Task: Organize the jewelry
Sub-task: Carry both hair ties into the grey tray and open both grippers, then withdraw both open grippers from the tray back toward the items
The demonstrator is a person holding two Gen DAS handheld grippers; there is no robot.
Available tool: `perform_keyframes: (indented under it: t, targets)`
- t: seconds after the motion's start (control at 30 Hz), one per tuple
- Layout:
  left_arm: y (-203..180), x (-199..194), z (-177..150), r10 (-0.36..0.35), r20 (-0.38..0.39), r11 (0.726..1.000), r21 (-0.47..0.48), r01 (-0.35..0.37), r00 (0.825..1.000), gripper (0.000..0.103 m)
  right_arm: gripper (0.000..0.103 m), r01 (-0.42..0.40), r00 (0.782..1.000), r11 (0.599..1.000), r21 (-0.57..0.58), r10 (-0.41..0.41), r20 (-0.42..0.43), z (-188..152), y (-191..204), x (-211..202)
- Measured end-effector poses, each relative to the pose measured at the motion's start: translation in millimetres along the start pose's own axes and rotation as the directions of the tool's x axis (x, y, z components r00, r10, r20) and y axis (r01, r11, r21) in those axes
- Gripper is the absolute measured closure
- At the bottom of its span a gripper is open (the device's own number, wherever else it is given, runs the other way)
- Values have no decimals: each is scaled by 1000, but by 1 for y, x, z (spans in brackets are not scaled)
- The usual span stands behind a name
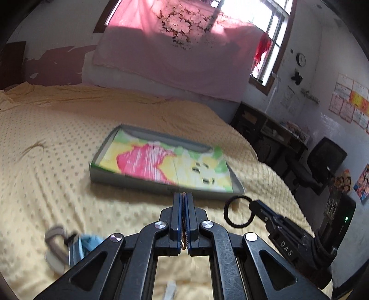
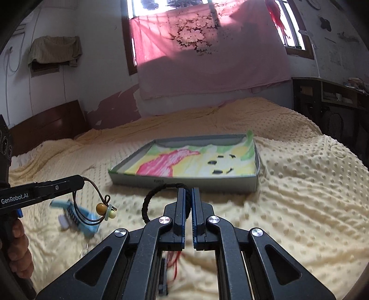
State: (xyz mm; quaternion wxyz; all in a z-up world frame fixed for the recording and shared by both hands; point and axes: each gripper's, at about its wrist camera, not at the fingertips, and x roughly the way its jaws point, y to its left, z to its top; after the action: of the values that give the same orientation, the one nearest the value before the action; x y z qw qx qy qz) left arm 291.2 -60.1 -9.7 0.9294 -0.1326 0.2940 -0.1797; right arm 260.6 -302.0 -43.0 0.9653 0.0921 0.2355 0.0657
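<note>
Black bracelet in right hand-held gripper

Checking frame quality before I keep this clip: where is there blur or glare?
Left wrist view: the tray and blue clip are motion-smeared, and the window is blown out. Right wrist view: the tray is sharper, the clip is smeared, and there is window glare at the top.

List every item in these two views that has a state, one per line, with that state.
Left tool: shut on the cord.
Cord: brown, beaded, dangling clear of the bed.
Right tool: shut on the braid.
Braid: black loop, held off the bed.
Tray: open, resting on the bed, a few dark bits inside.
Blue object: lying on the bed, blurred.
</note>
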Motion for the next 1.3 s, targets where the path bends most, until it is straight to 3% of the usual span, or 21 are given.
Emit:
perform_keyframes:
  t: [0.13,0.27,0.47,0.7,0.73,0.77,0.8,0.83,0.87,0.9,1.0,1.07,1.1,1.2,1.3]
  targets:
    - [9,38,34,-5,28,1000,-29,6,1000,100,98,29,1000,999,38,-29,-1,26,-9,39]
    - [24,85,53,10,4,998,-69,-10,1000,100,98,63,997,996,67,-60,-47,43,-20,84]
    - [45,137,43,31,-92,991,-124,-43,995,100,98,106,985,992,64,-96,-143,40,-26,131]
    - [44,149,26,65,-155,991,-109,-82,986,97,95,122,977,991,57,-110,-181,32,-32,143]
    - [43,147,25,61,-159,991,-109,-79,985,94,85,128,976,990,53,-117,-181,32,-32,142]
    - [44,146,25,59,-159,991,-113,-78,986,84,66,144,976,989,47,-133,-174,32,-31,139]
    - [43,142,24,63,-153,990,-117,-82,986,70,57,146,977,988,46,-137,-161,33,-33,135]
    - [42,135,23,71,-136,989,-122,-88,988,62,52,152,980,987,47,-145,-137,33,-32,126]
    - [40,127,22,81,-115,988,-125,-95,990,44,52,152,982,987,50,-145,-118,34,-33,119]
    - [37,116,21,97,-84,986,-126,-107,992,33,52,146,985,988,49,-141,-99,35,-33,110]
    - [22,84,18,111,-7,989,-96,-111,994,24,49,157,987,987,36,-156,-35,37,-29,78]
    - [11,61,17,140,25,988,-68,-138,990,13,31,162,986,986,42,-163,21,37,-25,50]
    - [5,49,15,148,46,988,-56,-145,988,8,28,157,986,986,47,-159,40,37,-25,40]
    - [-10,12,11,141,109,990,-17,-140,984,1,25,150,982,987,52,-155,106,38,-19,-1]
    - [-22,-28,4,147,157,988,14,-151,977,0,14,134,979,990,54,-141,148,37,-15,-39]
